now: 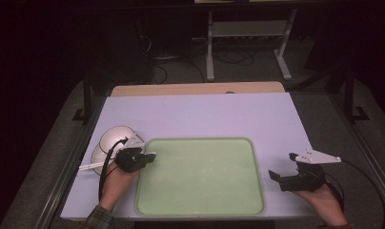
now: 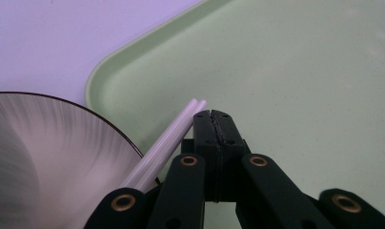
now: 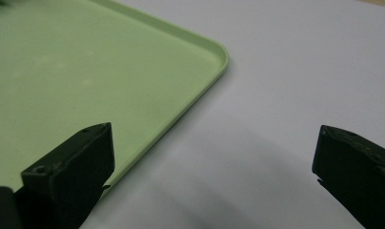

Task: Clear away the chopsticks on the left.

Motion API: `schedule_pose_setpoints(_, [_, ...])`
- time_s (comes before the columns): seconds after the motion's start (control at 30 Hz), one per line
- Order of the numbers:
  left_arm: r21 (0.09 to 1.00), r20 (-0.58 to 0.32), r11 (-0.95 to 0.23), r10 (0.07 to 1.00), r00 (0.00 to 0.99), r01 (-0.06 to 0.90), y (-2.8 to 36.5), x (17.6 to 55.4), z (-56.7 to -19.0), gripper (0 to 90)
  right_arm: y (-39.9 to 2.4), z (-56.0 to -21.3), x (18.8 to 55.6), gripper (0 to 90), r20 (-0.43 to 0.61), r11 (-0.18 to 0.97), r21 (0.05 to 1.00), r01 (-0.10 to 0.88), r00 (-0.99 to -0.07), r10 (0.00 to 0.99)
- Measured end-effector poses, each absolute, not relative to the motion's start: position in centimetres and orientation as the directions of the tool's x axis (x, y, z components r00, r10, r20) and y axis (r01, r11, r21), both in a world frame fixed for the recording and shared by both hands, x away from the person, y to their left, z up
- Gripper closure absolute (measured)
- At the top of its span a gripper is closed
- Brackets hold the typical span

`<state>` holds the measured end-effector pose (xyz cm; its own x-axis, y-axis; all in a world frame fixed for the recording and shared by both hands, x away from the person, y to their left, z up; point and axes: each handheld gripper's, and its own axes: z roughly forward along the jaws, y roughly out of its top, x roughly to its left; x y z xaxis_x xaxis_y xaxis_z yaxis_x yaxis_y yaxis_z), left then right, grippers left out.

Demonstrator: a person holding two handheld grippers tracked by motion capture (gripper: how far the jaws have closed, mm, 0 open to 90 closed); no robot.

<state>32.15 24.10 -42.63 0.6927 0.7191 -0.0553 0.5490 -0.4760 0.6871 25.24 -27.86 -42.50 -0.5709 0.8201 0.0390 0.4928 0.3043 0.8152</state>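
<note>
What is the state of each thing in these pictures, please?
Pale green plastic tray: flat on the table, empty.
White round bowl: beside the tray's left edge, upright.
White chopsticks: beside the left tool, not gripped.
Left tool: shut, empty.
Right tool: open, empty.

Setting: lab or test room, dimly lit. Evidence: pale work table on a dark metal frame over grey carpet; behind it, loose cables on the floor and a grey metal bench frame.
</note>
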Motion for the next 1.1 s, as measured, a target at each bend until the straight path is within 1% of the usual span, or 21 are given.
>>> schedule_pose_setpoints(1.1, [0.673, -0.016, -0.461, 0.773, 0.634, 0.579, 23.0, 34.5, -42.6, 89.9, -28.1, -42.5, 25.3, 0.0, 0.043, 0.299, 0.814, 0.499, -0.564, 0.824])
